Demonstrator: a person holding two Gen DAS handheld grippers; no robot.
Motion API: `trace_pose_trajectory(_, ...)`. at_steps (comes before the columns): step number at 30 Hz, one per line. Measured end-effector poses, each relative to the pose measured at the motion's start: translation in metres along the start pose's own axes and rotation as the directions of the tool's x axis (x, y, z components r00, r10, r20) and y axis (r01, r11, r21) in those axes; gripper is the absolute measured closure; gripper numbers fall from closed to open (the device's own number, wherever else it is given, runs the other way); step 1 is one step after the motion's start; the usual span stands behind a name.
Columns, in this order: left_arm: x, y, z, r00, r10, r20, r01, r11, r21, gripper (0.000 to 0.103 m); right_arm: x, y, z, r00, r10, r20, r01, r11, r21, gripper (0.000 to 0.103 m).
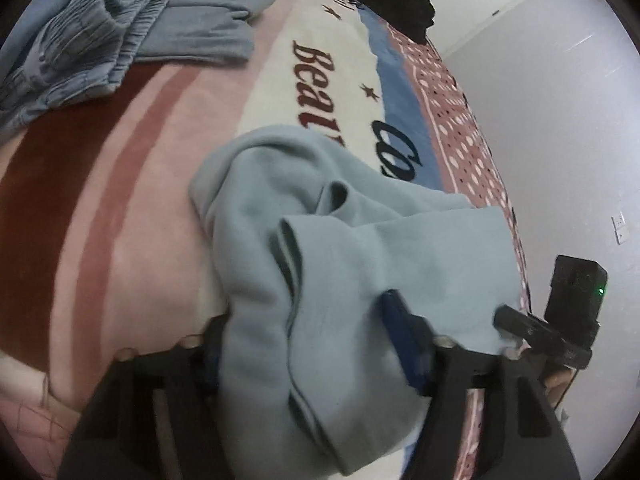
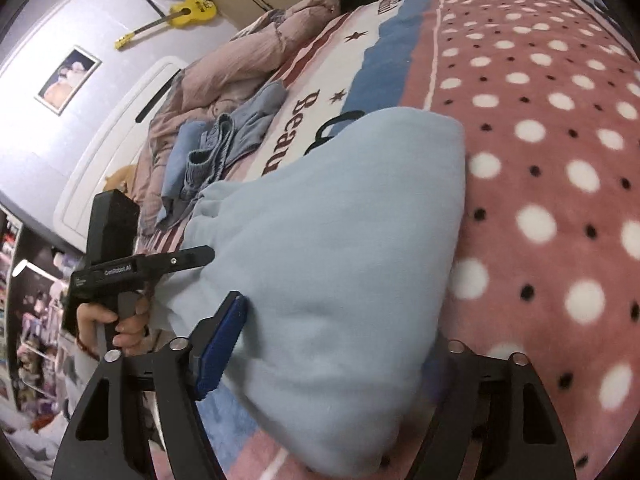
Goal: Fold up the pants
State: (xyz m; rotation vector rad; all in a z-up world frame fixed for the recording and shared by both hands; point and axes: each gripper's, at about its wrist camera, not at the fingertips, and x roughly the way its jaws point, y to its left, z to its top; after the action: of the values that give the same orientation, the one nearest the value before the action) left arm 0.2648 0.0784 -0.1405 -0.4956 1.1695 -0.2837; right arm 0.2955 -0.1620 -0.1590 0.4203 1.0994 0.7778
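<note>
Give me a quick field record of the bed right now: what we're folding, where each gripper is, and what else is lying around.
item: light blue pants, bunched on the blanket
left gripper: pants cloth lies between its fingers; grip cannot be confirmed
right gripper: pants cloth fills the gap between its fingers; grip cannot be confirmed
other clothes: darker blue pile farther up the bed, apart from the pants
far end: black garment
wall: yellow guitar
fold status: not yet flat or folded
</note>
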Motion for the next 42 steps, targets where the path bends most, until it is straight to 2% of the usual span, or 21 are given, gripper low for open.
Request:
trace_pose_trajectory(2, -0.004, -0.007, -0.001, 1.000, -0.014, -0.011, 0.015, 1.000, 0.021, 0.079, -0.004, -0.001, -0.001, 1.000, 0.002, 0.009, -0.002, 1.000, 0.018, 0.062)
trace_pose_trajectory(5, -0.017, -0.019, -0.004, 1.000, -0.013, 0.020, 0.012, 0.997, 0.073, 0.084, -0.012, 0.007, -0.006, 1.000, 0.012, 0.018, -0.012, 1.000, 0.007, 0.075)
trace_pose_trajectory(7, -0.026, -0.024, -0.006, 0.999, -0.024, 0.037, 0.021, 0.996, 0.086, 0.085, -0.020, 0.018, -0.012, 1.000, -0.003, 0.027, 0.004, 1.000, -0.023, 0.077)
trace_pose_trajectory(11, -0.051, -0.041, -0.019, 0.997, -0.057, 0.055, 0.048, 0.988, 0.144, 0.085, -0.041, 0.037, -0.026, 0.999, -0.006, 0.051, 0.008, 0.999, -0.044, 0.078)
trace_pose_trajectory(17, -0.060, -0.042, -0.057, 0.996, -0.092, 0.011, 0.088, 0.978, 0.189, 0.085, -0.070, 0.048, -0.072, 0.999, 0.005, 0.031, -0.004, 0.999, -0.039, 0.078)
trace_pose_trajectory(18, -0.058, -0.042, -0.062, 0.997, -0.083, 0.008, 0.080, 0.978, 0.195, 0.085, -0.068, 0.046, -0.082, 1.000, 0.007, 0.010, -0.007, 1.000, -0.027, 0.077)
trace_pose_trajectory(21, -0.048, -0.038, -0.073, 0.999, -0.037, 0.004, 0.035, 0.980, 0.197, 0.084, -0.057, 0.036, -0.096, 0.999, -0.021, -0.039, 0.021, 1.000, -0.012, 0.066)
trace_pose_trajectory(22, -0.045, -0.037, -0.074, 1.000, -0.027, 0.003, 0.026, 0.981, 0.193, 0.084, -0.054, 0.028, -0.098, 0.999, -0.018, -0.045, 0.020, 1.000, 0.024, 0.054)
trace_pose_trajectory(23, -0.043, -0.035, -0.075, 1.000, -0.012, 0.010, 0.010, 0.982, 0.188, 0.081, -0.053, 0.020, -0.097, 0.999, 0.012, -0.047, -0.009, 0.998, 0.061, 0.051)
trace_pose_trajectory(25, -0.041, -0.034, -0.077, 1.000, 0.007, 0.015, -0.009, 0.981, 0.193, 0.078, -0.052, 0.006, -0.092, 0.997, 0.073, -0.031, -0.068, 0.990, 0.126, 0.051)
trace_pose_trajectory(28, -0.036, -0.036, -0.079, 0.998, 0.053, 0.021, -0.056, 0.973, 0.223, 0.074, -0.046, 0.004, -0.085, 0.996, 0.077, -0.039, -0.072, 0.990, 0.119, 0.051)
trace_pose_trajectory(30, -0.034, -0.038, -0.080, 0.997, 0.067, 0.035, -0.073, 0.969, 0.236, 0.075, -0.043, 0.006, -0.082, 0.997, 0.068, -0.033, -0.064, 0.992, 0.112, 0.051)
trace_pose_trajectory(31, -0.034, -0.040, -0.081, 0.996, 0.075, 0.041, -0.083, 0.966, 0.246, 0.076, -0.042, 0.008, -0.081, 0.998, 0.060, -0.026, -0.056, 0.993, 0.106, 0.057)
trace_pose_trajectory(32, -0.034, -0.043, -0.083, 0.995, 0.086, 0.051, -0.097, 0.959, 0.265, 0.080, -0.042, 0.012, -0.081, 0.999, 0.049, -0.022, -0.046, 0.994, 0.095, 0.070)
trace_pose_trajectory(35, -0.043, -0.053, -0.086, 0.990, 0.107, 0.089, -0.129, 0.943, 0.308, 0.084, -0.048, 0.029, -0.081, 1.000, 0.013, 0.004, -0.013, 0.998, 0.056, 0.079)
trace_pose_trajectory(42, -0.081, -0.078, -0.098, 0.977, 0.104, 0.187, -0.170, 0.908, 0.384, 0.085, -0.073, 0.081, -0.079, 0.997, -0.029, 0.069, 0.032, 0.999, -0.043, 0.080)
